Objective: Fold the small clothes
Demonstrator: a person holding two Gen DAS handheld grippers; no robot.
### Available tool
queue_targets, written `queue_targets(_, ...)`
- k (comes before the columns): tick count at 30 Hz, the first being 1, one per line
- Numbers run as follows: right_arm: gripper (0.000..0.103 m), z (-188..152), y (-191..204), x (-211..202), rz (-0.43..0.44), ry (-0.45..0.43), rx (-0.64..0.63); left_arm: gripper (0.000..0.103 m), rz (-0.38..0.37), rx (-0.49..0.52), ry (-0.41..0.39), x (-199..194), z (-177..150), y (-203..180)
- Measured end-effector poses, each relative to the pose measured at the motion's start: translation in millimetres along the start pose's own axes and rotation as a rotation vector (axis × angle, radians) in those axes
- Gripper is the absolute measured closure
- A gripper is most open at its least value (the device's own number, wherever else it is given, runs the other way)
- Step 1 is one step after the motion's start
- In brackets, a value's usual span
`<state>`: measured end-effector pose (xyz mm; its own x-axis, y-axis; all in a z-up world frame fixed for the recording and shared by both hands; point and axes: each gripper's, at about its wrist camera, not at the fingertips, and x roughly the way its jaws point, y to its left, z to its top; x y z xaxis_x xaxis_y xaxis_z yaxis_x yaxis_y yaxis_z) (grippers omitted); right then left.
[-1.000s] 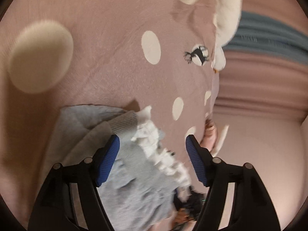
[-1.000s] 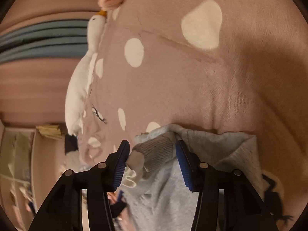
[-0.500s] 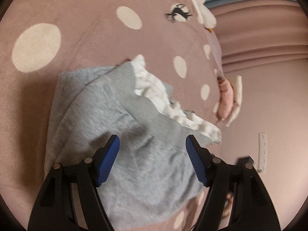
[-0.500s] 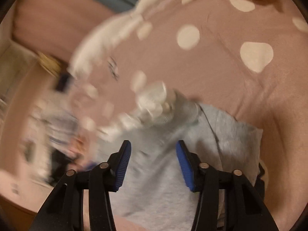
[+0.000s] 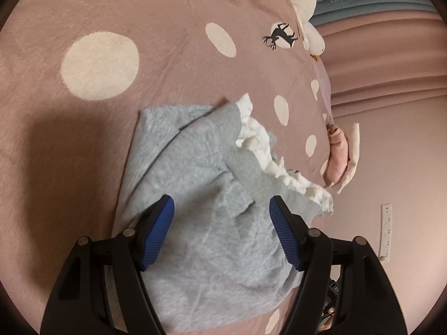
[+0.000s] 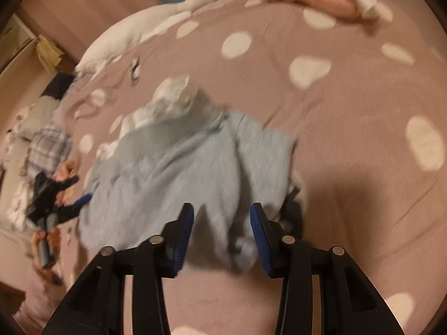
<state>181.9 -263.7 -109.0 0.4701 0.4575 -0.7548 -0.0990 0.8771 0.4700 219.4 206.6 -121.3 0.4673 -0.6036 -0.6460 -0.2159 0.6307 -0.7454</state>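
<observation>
On the dotted bedspread [image 5: 173,22], just beside the white goose toy [image 6: 134,28], lies the grey garment [image 5: 201,217], part folded. Both hand-held grippers, left [image 5: 222,231] and right [image 6: 222,237], hover released above it. Pinch one edge cleanly, then fold it flat.

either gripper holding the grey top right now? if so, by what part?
Neither. The left gripper and right gripper both stand open above the grey top, pads clear of the fabric; it lies on the spotted blanket.
</observation>
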Motion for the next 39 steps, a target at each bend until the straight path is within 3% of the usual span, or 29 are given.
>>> queue_targets(1,0.061,-3,2,3,0.004,0.007,-0.011,0.032,0.010,0.008,0.000,0,-2,-2)
queue_targets(3,0.088,-8,7,6,0.038,0.012,-0.038,0.032,0.042,0.039,-0.001,-1,-5,-4)
queue_targets(5,0.093,-15,9,-1,0.074,0.015,-0.057,0.032,0.061,0.042,-0.006,-1,-8,-2)
queue_targets(8,0.095,-32,10,-4,-0.017,0.073,-0.126,0.033,0.052,0.028,-0.005,-2,-11,3)
queue_targets(12,0.096,-37,-4,-2,-0.035,0.112,-0.077,0.033,0.075,0.054,0.002,-5,-15,0)
queue_targets(15,0.095,-27,-2,-9,-0.042,0.063,-0.038,0.032,0.117,0.104,-0.008,-14,-20,-6)
queue_targets(18,0.094,-22,18,-23,-0.163,-0.043,-0.124,0.032,0.145,0.173,-0.016,-19,-28,-13)
queue_targets(23,0.094,-13,71,-5,-0.021,-0.098,-0.220,0.032,0.160,0.262,-0.009,-12,-45,-22)
queue_targets(28,0.094,-9,126,37,0.053,-0.081,-0.324,0.032,0.221,0.363,-0.002,1,-62,-29)
queue_targets(30,0.094,-14,138,54,0.045,-0.049,-0.356,0.033,0.250,0.372,0.003,6,-65,-23)
queue_targets(35,0.094,-50,129,80,-0.101,0.077,-0.418,0.033,0.213,0.362,-0.016,0,-72,-11)
queue_targets(39,0.094,-66,108,62,-0.052,0.084,-0.338,0.033,0.183,0.320,-0.029,-12,-82,-6)
